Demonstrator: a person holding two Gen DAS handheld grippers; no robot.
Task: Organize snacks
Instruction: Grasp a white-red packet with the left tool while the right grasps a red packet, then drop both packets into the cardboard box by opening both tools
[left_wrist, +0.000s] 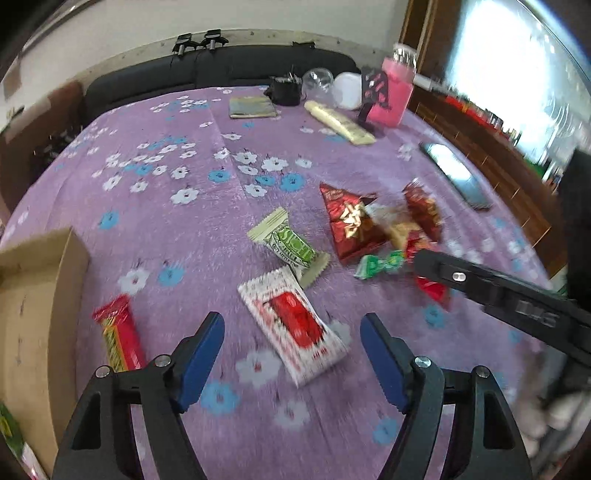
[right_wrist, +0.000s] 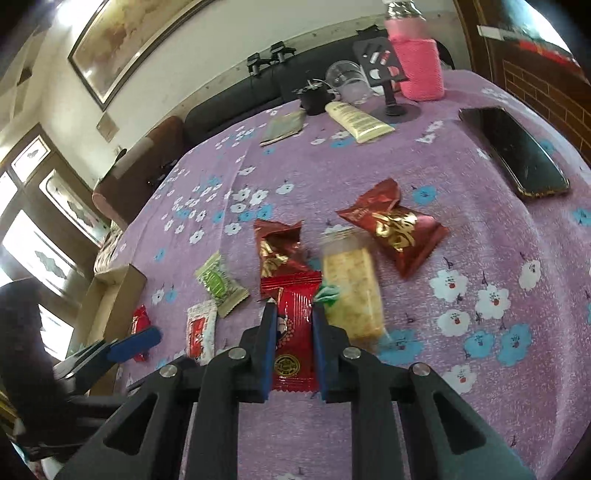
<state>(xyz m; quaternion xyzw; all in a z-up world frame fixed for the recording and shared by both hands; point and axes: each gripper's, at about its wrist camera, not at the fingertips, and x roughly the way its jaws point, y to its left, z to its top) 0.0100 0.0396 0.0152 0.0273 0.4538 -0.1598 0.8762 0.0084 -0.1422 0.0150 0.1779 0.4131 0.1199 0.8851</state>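
your right claw (right_wrist: 294, 314) is clamped narrow on the red packet (right_wrist: 294, 332), pads on its 2 long edges, with the packet lying near the front of the purple cloth (right_wrist: 461, 177). lift it straight before you swing, because the yellow bar (right_wrist: 352, 291) and the green candy (right_wrist: 327, 293) sit touching its right side and could drag along. your left claw (left_wrist: 291, 332) is wide and holds nothing, poised over the white packet (left_wrist: 295, 326); straddle its long sides before closing. the box (left_wrist: 40, 306) stands at the far left edge, beyond the red bar (left_wrist: 118, 332), so carry left and keep both claws well apart on the way.
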